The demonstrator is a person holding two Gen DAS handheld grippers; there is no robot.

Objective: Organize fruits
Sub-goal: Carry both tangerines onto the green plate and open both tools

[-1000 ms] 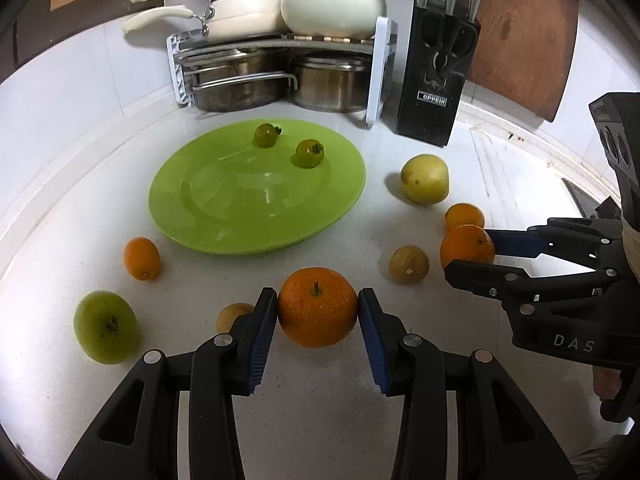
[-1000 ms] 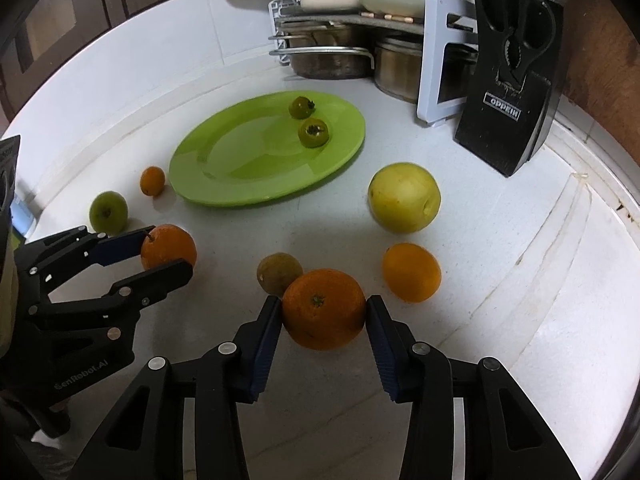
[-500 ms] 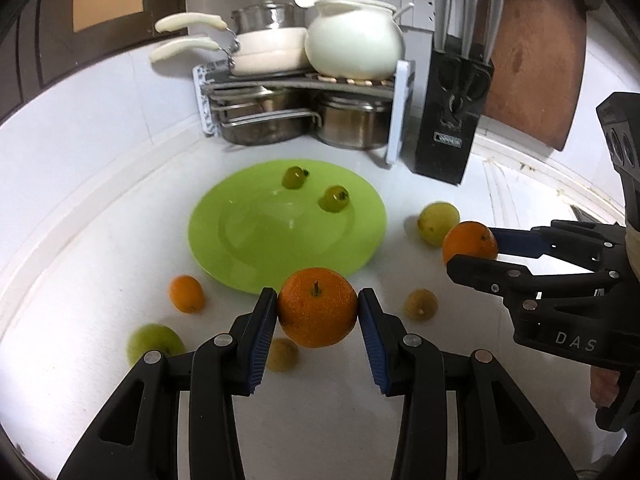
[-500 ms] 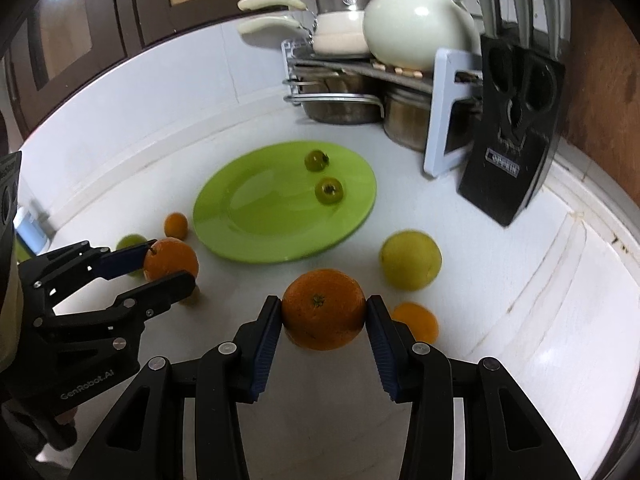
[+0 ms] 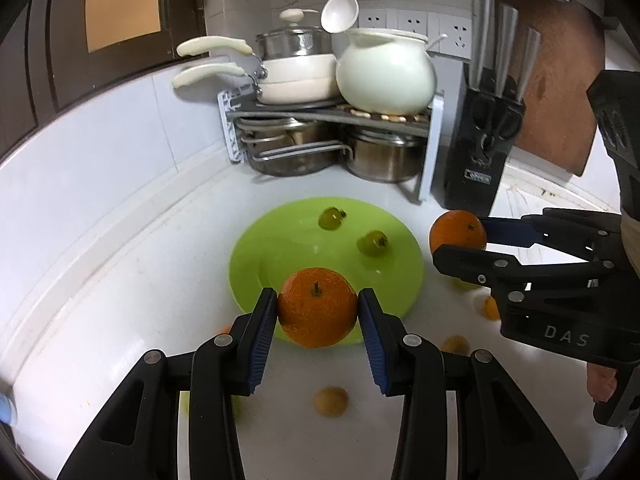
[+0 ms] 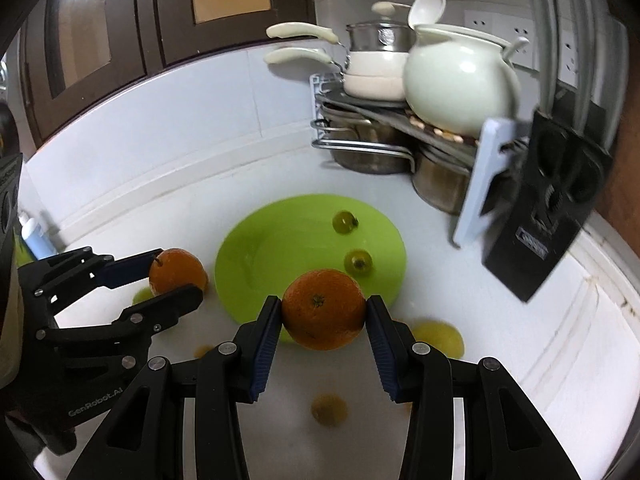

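While the green plate is sitting on the white counter below, the left gripper is grasping an orange between its blue pads, clear of the counter. The right gripper is gripping a second orange likewise. Two small green fruits are lying on the plate; other fruits are scattered, blurred, on the counter.

Right gripper fingers clamp an orange above the green plate.
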